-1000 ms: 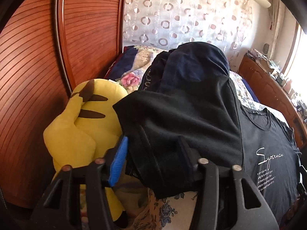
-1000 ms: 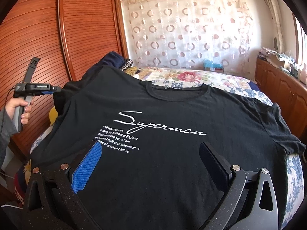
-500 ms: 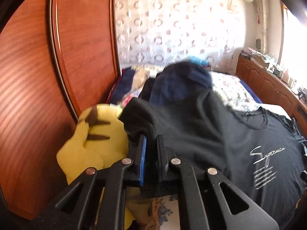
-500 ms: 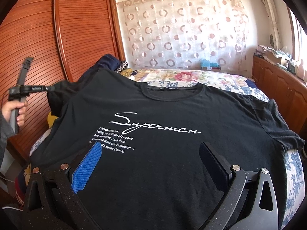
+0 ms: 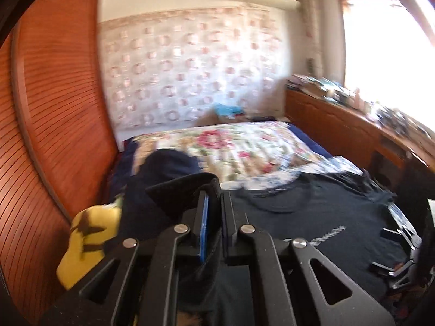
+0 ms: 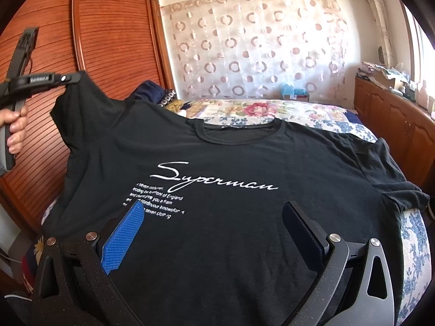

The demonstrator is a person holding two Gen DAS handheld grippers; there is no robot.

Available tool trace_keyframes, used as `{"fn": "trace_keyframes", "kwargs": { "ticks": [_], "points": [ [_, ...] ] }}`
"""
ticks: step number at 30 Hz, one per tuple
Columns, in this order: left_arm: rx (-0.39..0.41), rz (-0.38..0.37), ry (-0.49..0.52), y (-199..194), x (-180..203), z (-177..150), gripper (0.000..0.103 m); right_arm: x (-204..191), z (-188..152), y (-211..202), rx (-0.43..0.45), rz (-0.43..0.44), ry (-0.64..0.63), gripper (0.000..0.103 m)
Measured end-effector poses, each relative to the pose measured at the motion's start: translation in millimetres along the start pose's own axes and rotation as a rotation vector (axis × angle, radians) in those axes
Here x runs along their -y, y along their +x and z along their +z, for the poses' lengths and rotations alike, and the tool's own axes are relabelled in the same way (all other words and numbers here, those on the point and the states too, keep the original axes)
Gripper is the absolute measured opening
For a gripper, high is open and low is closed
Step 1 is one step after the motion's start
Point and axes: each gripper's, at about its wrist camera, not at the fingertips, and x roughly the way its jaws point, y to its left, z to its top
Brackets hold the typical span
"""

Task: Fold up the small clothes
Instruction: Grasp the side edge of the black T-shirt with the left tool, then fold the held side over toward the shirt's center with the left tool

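Note:
A black T-shirt [image 6: 244, 163] with white "Superman" lettering lies face up on the bed, collar away from me. My left gripper [image 5: 214, 198] is shut on the shirt's left sleeve [image 5: 185, 190], a fold of black cloth pinched between its pads. In the right wrist view, a hand holds that left gripper [image 6: 69, 77] up at the left, and the sleeve [image 6: 81, 100] is lifted off the bed. My right gripper [image 6: 214, 209] hovers open above the shirt's lower front with nothing between its fingers.
A yellow plush toy [image 5: 87, 241] sits at the bed's left edge beside the wooden wardrobe doors [image 6: 108, 40]. Dark blue clothes [image 5: 163, 163] are piled behind it. The floral bedspread [image 6: 258, 108] stretches to the curtain. A cluttered wooden cabinet [image 6: 394, 114] runs along the right.
My left gripper closed on the shirt's left sleeve, then rose and swung right, lifting the sleeve with it. My right gripper stayed open and still.

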Motion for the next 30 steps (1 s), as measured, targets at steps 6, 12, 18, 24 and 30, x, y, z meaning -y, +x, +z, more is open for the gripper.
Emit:
{"fn": "trace_keyframes", "kwargs": {
  "ticks": [6, 12, 18, 24, 30],
  "points": [
    [-0.105, -0.178, 0.072, 21, 49, 5, 0.012, 10, -1, -8, 0.000, -0.017, 0.015, 0.103],
    [-0.112, -0.165, 0.094, 10, 49, -6, 0.026, 17, 4, -9, -0.011, -0.015, 0.019, 0.103],
    [-0.169, -0.141, 0.062, 18, 32, -52, 0.030, 17, 16, 2, -0.031, 0.006, -0.018, 0.099],
    [-0.252, -0.134, -0.011, 31, 17, -110, 0.032, 4, 36, 27, -0.066, 0.084, -0.067, 0.083],
    [-0.297, -0.110, -0.041, 45, 9, -140, 0.032, -19, 61, 74, -0.137, 0.167, -0.113, 0.066]
  ]
}}
